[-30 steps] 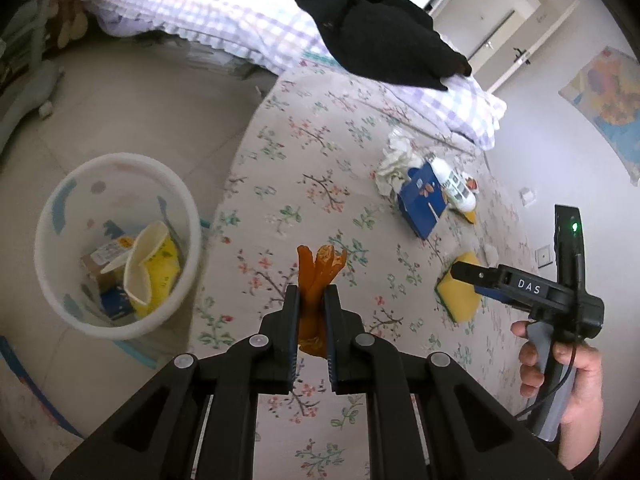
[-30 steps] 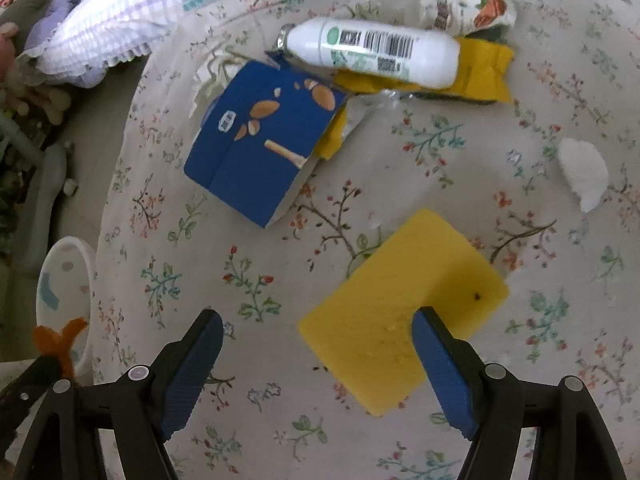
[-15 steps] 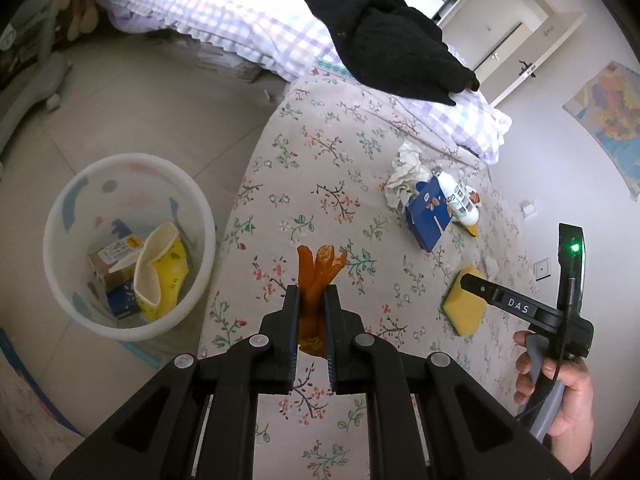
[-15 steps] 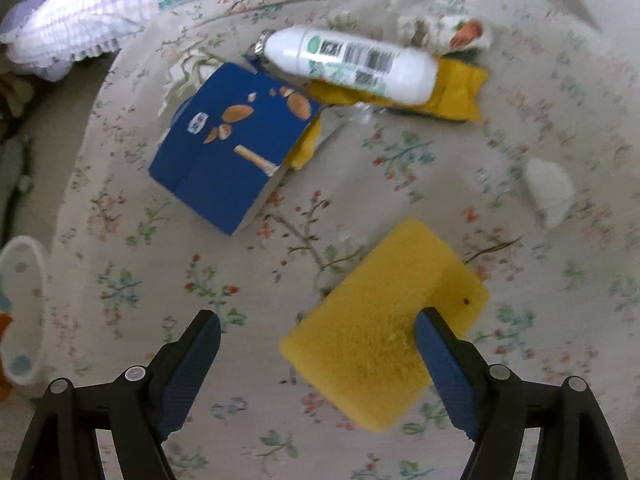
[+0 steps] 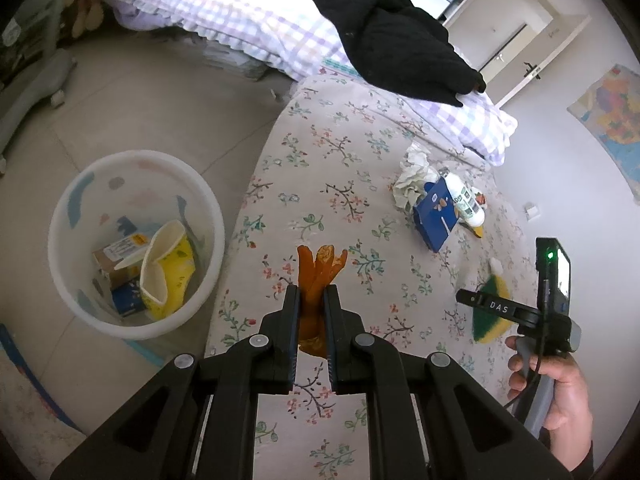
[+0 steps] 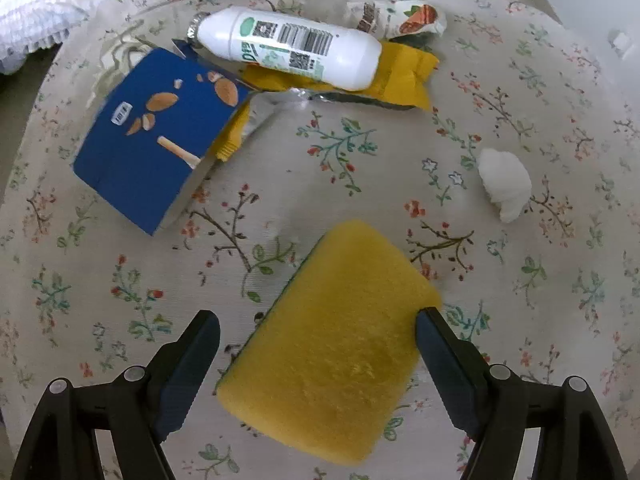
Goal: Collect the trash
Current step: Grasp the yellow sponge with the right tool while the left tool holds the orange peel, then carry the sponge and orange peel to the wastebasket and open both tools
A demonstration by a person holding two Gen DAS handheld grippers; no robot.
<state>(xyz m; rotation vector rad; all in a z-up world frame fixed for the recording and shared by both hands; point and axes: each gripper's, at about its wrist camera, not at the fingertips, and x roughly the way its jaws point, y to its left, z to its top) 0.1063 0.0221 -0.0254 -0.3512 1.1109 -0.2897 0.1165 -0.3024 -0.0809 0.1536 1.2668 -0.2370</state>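
Sponge (image 6: 332, 344) is found lying on the floral bed (image 6: 360, 152) directly between the wide-open jaws of the right gripper (image 6: 318, 346) — its long axis slanted across the gap — while the left gripper (image 5: 311, 312), further off, is clamped on an orange scrap (image 5: 318, 276).

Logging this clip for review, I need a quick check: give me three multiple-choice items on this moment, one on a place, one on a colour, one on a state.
1. Where does the white bin stand?
A. on the floor beside the bed
B. on the bed
C. on a shelf

2. What colour is the scrap in the left gripper?
A. blue
B. orange
C. white

3. How do the right gripper fingers stand around the yellow sponge?
A. shut on it
B. open, one on each side
C. away from it

Answers: 1 A, the bin sits on floor tiles; 2 B, orange shows between the fingers; 3 B, a gap shows at the left finger.
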